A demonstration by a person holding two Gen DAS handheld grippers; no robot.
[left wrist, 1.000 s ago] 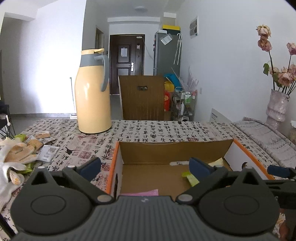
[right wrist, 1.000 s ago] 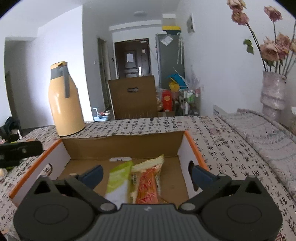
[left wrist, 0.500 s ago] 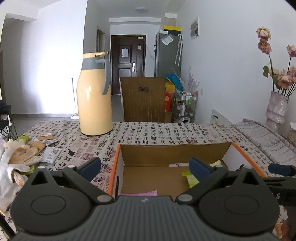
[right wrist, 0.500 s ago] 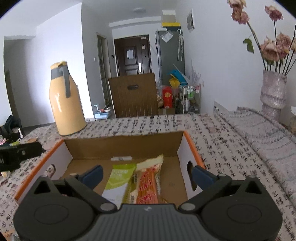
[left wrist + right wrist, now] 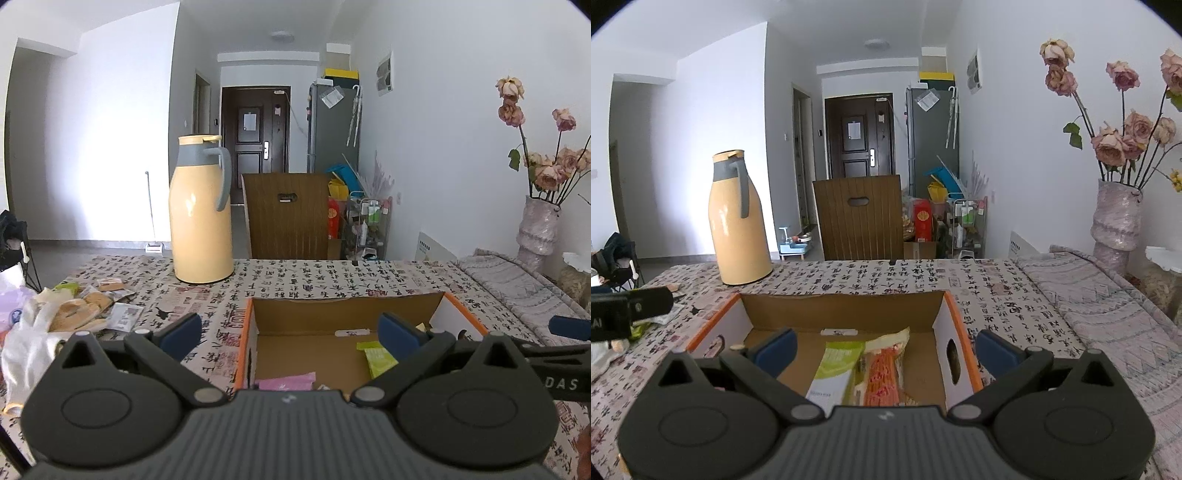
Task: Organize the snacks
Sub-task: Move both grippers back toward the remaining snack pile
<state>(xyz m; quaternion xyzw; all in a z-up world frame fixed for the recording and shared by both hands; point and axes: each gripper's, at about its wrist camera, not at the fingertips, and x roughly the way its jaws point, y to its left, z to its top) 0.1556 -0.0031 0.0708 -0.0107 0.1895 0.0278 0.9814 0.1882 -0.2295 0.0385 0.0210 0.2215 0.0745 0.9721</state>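
While both tools hang over the near edge of the open cardboard box with orange rims (image 5: 956, 321), each has its blue-padded fingers spread wide with nothing between them. Seen along the right tool (image 5: 884, 349), a green-and-white snack packet (image 5: 836, 363) and an orange-red snack packet (image 5: 884, 369) lie side by side on the box floor, directly ahead of and below the gap between its fingers. Seen along the left tool (image 5: 290, 332), a pink wrapper (image 5: 286, 382) lies at the box's near wall, just below that tool, and a small lime-green packet (image 5: 376, 356) lies close beside its right finger. Loose snack packets and white plastic wrapping (image 5: 77, 314) lie in a heap on the desk covered in a calligraphy-print cloth (image 5: 295, 277), off to the left tool's left, outside the box. A tall yellow thermos jug with a grey handle (image 5: 201, 214) stands upright beyond the box.
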